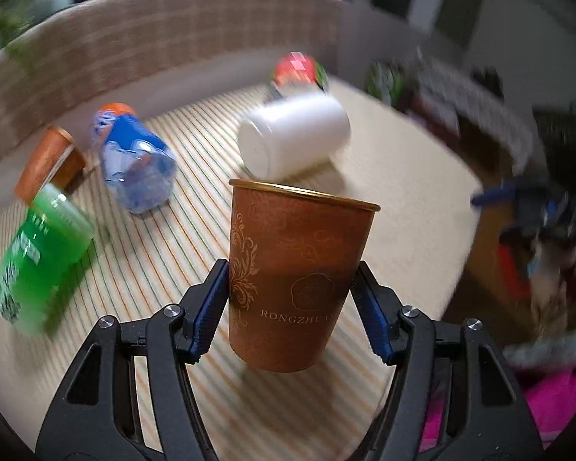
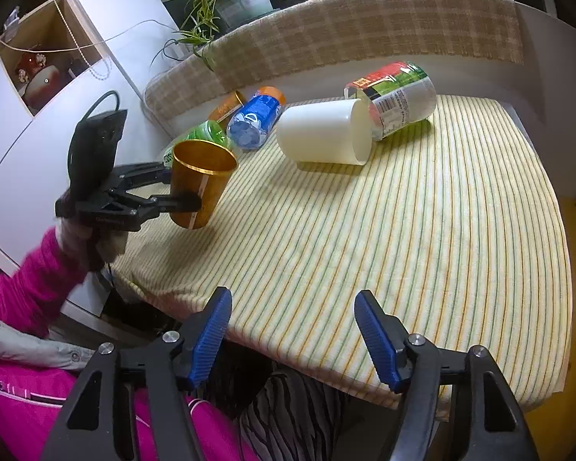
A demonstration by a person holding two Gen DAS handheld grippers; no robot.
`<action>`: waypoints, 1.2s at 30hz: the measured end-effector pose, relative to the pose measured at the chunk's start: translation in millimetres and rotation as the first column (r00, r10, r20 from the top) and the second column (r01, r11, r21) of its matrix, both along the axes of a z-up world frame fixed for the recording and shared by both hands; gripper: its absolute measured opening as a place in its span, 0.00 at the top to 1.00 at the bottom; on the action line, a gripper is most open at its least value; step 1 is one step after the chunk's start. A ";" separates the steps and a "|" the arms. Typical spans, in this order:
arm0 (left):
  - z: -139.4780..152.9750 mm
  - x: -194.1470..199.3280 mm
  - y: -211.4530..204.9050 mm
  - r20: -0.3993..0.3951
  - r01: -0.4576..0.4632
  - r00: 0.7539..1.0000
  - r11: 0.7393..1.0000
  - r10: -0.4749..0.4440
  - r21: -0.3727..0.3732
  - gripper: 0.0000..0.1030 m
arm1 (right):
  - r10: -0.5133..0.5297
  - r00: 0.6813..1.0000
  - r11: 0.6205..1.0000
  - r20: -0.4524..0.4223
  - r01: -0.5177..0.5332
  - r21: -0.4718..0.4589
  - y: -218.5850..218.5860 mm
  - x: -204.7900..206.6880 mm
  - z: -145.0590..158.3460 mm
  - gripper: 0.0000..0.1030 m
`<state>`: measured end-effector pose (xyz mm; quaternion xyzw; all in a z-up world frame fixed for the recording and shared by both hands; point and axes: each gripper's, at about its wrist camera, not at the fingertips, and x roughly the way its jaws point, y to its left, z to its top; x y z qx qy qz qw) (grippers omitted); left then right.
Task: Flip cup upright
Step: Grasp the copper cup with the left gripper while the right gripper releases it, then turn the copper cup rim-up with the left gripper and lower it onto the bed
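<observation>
My left gripper [image 1: 290,292] is shut on a brown paper cup [image 1: 293,269] with gold print. It holds the cup mouth up, a little tilted, above the striped tablecloth [image 1: 384,199]. In the right wrist view the same cup [image 2: 199,188] hangs in the left gripper [image 2: 180,201] over the table's left edge. My right gripper [image 2: 292,330] is open and empty at the near edge of the table.
Lying on the cloth [image 2: 403,249] at the back are a white cup [image 2: 322,132], a red-and-green labelled can [image 2: 395,96], a blue bottle [image 2: 255,117], a green bottle [image 2: 199,134] and an orange cup [image 2: 226,105]. A checked padded backrest [image 2: 364,30] rims the far side.
</observation>
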<state>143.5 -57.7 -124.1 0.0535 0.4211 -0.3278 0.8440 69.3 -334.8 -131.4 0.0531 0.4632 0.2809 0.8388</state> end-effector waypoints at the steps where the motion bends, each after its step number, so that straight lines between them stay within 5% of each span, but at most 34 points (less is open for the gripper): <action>1: -0.1 -0.3 2.8 0.004 -0.035 0.999 0.998 0.035 -0.050 0.37 | -0.009 1.000 1.000 0.005 0.009 0.006 1.2 0.4 0.6 0.32; 6: 0.0 6.9 8.5 0.071 -0.198 0.974 0.961 0.215 -0.194 0.37 | -0.074 0.997 0.997 0.035 0.074 0.015 6.0 -1.8 3.8 0.32; 14: -20.2 25.4 7.8 0.069 -0.321 0.938 0.927 0.339 -0.194 0.37 | -0.124 0.990 0.992 0.073 0.122 0.030 6.8 -8.8 13.4 0.32; 36: -31.2 12.2 16.6 0.051 -0.323 0.942 0.936 0.332 -0.138 0.37 | -0.146 0.987 0.988 0.060 0.143 0.050 9.9 -4.4 12.4 0.34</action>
